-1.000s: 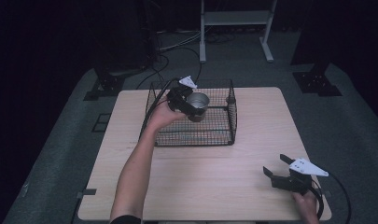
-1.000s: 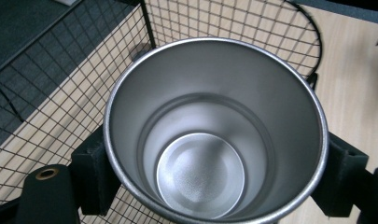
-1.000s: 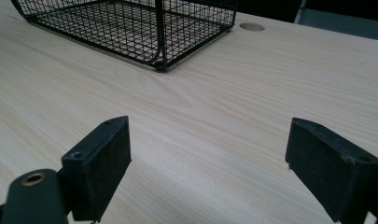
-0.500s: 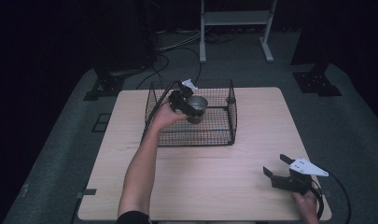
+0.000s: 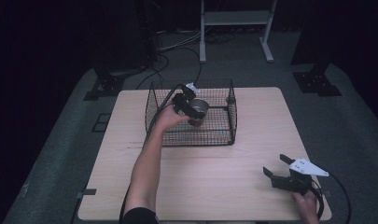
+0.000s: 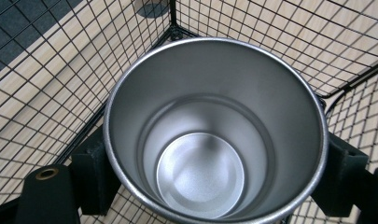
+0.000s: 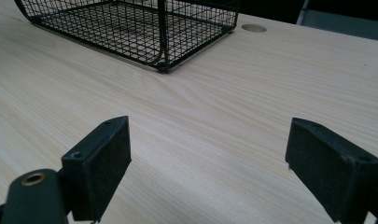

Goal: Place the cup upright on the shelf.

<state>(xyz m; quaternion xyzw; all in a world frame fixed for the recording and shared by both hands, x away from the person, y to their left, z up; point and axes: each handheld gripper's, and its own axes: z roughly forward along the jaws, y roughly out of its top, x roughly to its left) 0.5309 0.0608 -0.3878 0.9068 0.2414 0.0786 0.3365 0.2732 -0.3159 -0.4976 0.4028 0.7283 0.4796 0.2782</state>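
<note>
My left claw point(image 5: 192, 112) is clamped on a shiny, round stainless-steel cup point(image 5: 199, 108), one black pad pressed against each side of its wall just under the rim. I see the cup upright and empty in the left gripper view point(image 6: 214, 135), its mouth facing the camera. It sits within the walls of the black wire-mesh basket point(image 5: 214, 135), which stands on the far half of the pale wooden bench point(image 5: 214, 182); I cannot tell whether the cup's base touches the basket floor. My right claw point(image 5: 277, 168) rests low over the bench's near right corner, well apart from the basket. Its jaws stand wide apart with nothing between them, only bare wood grain beyond the pads point(image 7: 100, 163) in the right gripper view.
</note>
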